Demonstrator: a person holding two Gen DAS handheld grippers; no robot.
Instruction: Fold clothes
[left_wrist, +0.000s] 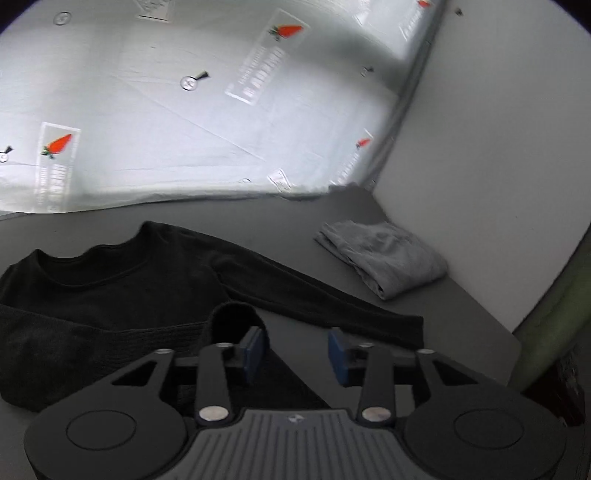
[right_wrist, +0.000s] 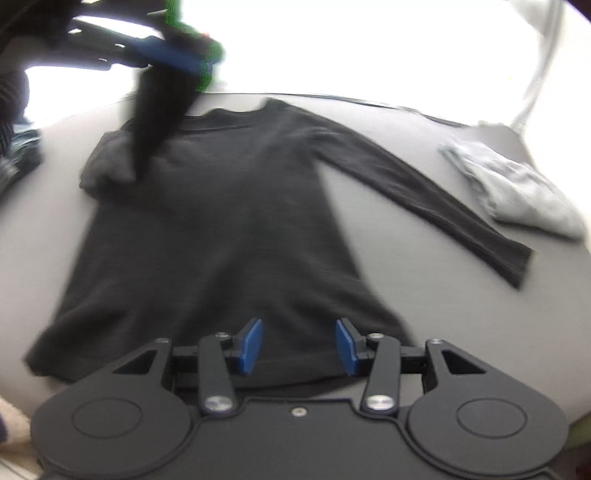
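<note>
Black long-sleeve top flat on grey table, one sleeve stretched right toward folded grey garment. Your left gripper: fingers spread, other sleeve's cuff draped over left pad. Your right gripper: spread, empty, above near hem.

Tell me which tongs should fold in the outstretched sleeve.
Right, likely. The right tongs hang open at the hem, on the sleeve's side; the left tongs, across the shirt, have the other sleeve draped on them.
</note>
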